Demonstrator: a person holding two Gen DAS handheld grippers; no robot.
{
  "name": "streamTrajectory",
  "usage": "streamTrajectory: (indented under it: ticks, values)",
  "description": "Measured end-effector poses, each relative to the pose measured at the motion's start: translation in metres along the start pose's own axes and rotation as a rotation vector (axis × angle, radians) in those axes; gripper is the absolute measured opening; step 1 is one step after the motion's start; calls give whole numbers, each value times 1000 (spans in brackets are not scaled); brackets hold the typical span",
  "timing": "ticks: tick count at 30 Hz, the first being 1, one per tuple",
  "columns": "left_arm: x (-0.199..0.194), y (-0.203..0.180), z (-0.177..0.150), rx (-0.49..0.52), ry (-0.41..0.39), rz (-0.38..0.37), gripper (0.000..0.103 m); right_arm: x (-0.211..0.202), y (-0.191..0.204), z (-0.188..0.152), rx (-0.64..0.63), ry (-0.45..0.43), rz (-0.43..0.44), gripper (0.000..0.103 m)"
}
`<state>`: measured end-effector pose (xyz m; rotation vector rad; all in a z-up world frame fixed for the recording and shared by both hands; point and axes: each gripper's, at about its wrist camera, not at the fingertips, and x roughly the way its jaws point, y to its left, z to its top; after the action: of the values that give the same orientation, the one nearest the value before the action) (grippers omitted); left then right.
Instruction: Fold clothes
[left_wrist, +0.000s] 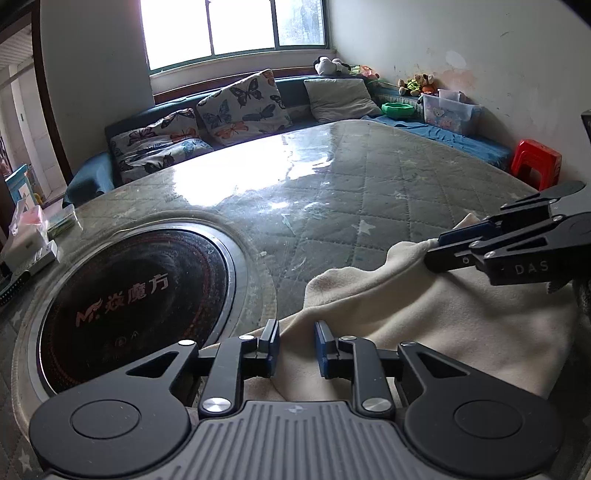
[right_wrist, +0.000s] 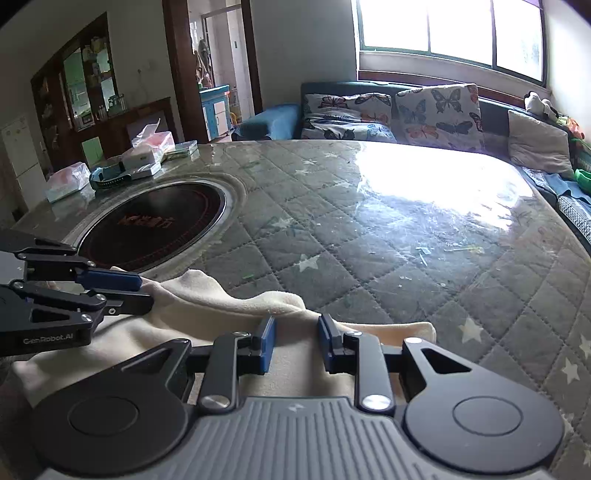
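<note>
- My left claw (left_wrist: 295, 345) sits low over the near left part of the cream fleece garment (left_wrist: 424, 314), pointing down at a slant. Its blue pads (left_wrist: 274, 343) stand a little apart with a ridge of cloth between them; I judge they pinch only a thin fold.
- The garment lies rumpled at the near edge of the quilted grey star-print surface (right_wrist: 369, 240) under its clear glossy cover, just beside the round black built-in cooktop (left_wrist: 136, 295).
- Risk on this side: a pull could drag the cloth over the cooktop rim, or the fold could slip out because the bite is shallow.
- My right claw (right_wrist: 295, 343) is angled down the same way over the garment's right part, jaws narrowly parted around a raised crease; whether it truly grips I cannot tell.
- Risk here: if one claw holds and the other lets go, the fold goes skewed, and the slick cover lets the whole garment slide.
</note>
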<state>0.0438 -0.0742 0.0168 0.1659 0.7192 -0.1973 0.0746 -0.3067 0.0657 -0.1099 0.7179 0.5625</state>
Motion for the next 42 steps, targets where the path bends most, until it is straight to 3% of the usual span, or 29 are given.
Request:
streamTrajectory:
  ticks: [4,7,13,17,24,29,36,42]
  values:
    - [-9,-2,-2,-1,-12,6,23,-15,5,-1,-12,-28,9,26]
    - [-20,-3,-6,3,-29,13,29,-24,16,-4,-40,-39,23,33]
    - [-46,-4,-21,3,-63,31,29,-38,40,-14,-99,-43,80,39]
    - [-57,-6,-35,8,-74,52,29,-43,57,-22,-148,-56,108,48]
    - [-65,-6,-44,28,-97,81,33,-33,77,-32,-241,-18,104,49]
    - [-77,2,-46,-21,-129,65,33,-34,85,-21,-245,-61,113,53]
    - [-71,3,-55,-7,-95,75,33,-9,104,-20,-274,-28,161,53]
    - [-65,8,-57,-24,-83,81,33,-25,121,-32,-351,-39,197,54]
